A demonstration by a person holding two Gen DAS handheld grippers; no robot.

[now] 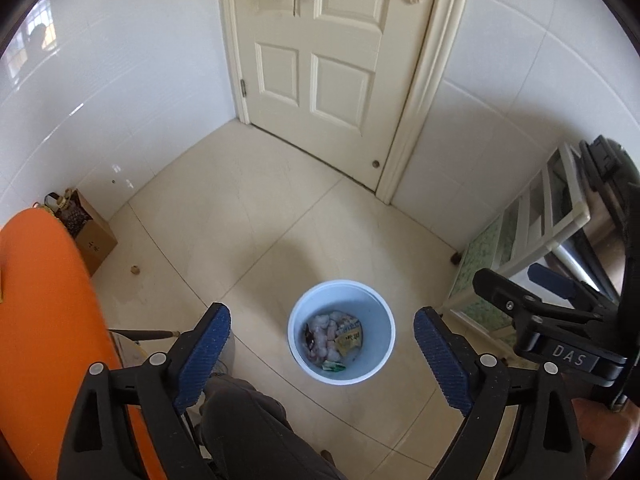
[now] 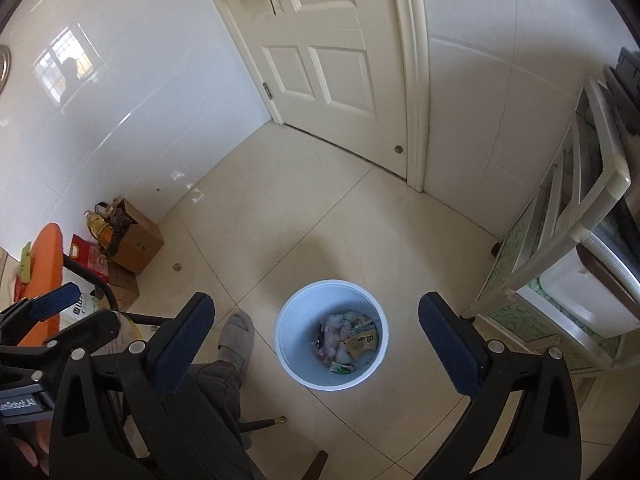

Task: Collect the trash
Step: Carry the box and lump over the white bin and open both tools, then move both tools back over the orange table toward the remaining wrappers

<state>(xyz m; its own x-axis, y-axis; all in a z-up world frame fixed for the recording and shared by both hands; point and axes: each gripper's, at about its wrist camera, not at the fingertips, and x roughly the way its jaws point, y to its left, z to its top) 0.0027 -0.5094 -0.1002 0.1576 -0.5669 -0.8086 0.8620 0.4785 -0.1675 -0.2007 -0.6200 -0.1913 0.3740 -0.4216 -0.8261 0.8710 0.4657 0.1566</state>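
Trash (image 1: 334, 340) lies in the white bin (image 1: 374, 308) on the floor. Left gripper (image 1: 322, 354) and right gripper (image 2: 316, 354) are both wide open above it, holding nothing.

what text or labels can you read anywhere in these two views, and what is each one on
"DAS": on the black body of the right gripper, seen from the left wrist view.
"eeRobot.AI", cut off at the frame edge: on the left gripper, seen from the right wrist view.
Yellow packet in the white bin: large characters, too blurred to read.
Cardboard box: small dark marks, unreadable.
Red bag: print too small.
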